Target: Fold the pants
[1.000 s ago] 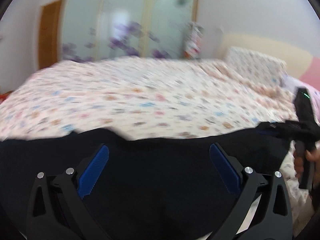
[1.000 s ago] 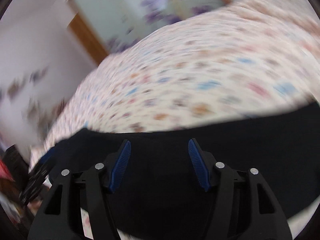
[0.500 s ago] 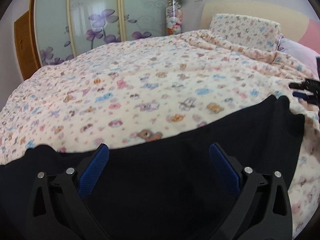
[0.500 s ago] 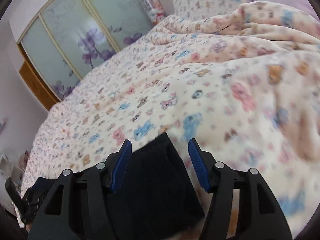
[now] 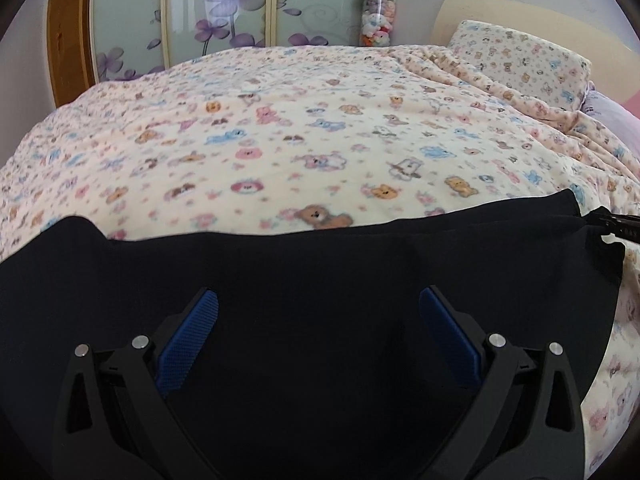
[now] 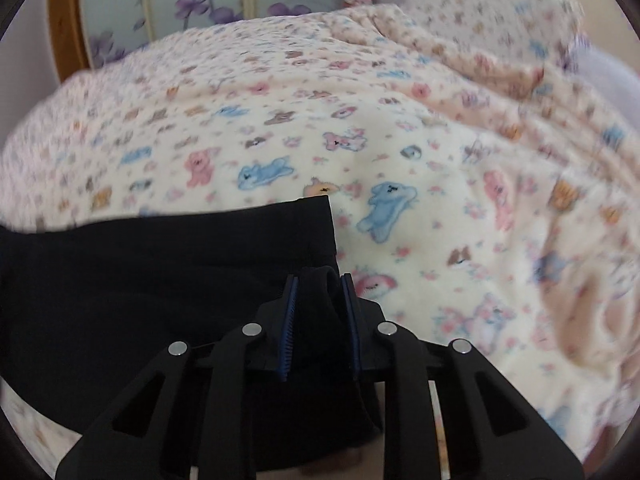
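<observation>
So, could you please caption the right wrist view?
Right gripper shut on a bunched fold of black pants over a teddy-print bedspread.

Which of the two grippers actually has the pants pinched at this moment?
The right gripper: its blue pads are closed on a bunched corner of the black pants. The left gripper is spread wide over the fabric, gripping nothing.

Beyond the pants [image 5: 320,272] the quilt [image 5: 320,152] lies open, rumpled only toward the pillow [image 5: 520,56].
</observation>
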Demonstrator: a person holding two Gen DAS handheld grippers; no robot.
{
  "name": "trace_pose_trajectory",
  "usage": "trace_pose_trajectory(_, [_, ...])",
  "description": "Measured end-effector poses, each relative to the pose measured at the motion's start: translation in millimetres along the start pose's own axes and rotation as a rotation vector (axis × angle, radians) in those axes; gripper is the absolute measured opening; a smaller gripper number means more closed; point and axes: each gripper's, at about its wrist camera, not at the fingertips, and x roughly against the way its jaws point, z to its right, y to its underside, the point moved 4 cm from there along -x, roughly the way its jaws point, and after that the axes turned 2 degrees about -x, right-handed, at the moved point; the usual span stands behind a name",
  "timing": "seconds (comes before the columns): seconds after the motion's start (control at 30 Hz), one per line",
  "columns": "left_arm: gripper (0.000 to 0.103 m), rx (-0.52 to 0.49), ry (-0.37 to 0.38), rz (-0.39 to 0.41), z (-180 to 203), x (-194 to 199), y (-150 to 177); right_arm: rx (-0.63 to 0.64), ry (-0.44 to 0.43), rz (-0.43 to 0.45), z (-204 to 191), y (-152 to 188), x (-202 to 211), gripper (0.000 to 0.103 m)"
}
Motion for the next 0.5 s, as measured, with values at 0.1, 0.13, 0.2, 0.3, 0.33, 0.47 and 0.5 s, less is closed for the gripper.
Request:
trace_pose_trajectory(0.1, [0.101, 0.025, -0.015, 0.016, -4.9, 2.3, -0.9, 0.098, 0.087, 0.108, -13.1, -18.6, 9.2, 0.020])
trace_pose_trajectory(0.13, [0.101, 0.034, -0.024, 0.026, -6.2, 3.7, -1.3, 0.104, 0.094, 0.160, -15.4, -28.6, 13.3, 0.020])
trace_pose_trajectory(0.2, [0.101, 0.055, -0.040, 0.051, -9.5, 7.6, -2.0, 0.071, 0.062, 0.257, -14.0, -44.6, 20.1, 0.020])
trace_pose_trajectory(0.3, [0.101, 0.086, -0.069, 0.103, -15.4, 16.5, -3.2, 0.024, 0.051, 0.205, -7.5, -44.2, -8.0, 0.020])
trace_pose_trajectory(0.33, [0.101, 0.091, -0.078, 0.107, -16.5, 17.2, -2.8, 0.023, 0.051, 0.131, -6.0, -40.2, -26.0, 0.020])
trace_pose_trajectory(0.47, [0.101, 0.097, -0.088, 0.094, -18.8, 16.0, -2.5, -0.078, 0.009, 0.046, 10.2, -27.2, -43.1, 0.038])
trace_pose_trajectory(0.5, [0.101, 0.102, -0.087, 0.096, -20.0, 16.3, -2.5, -0.111, 0.005, 0.063, 16.0, -29.7, -35.4, 0.048])
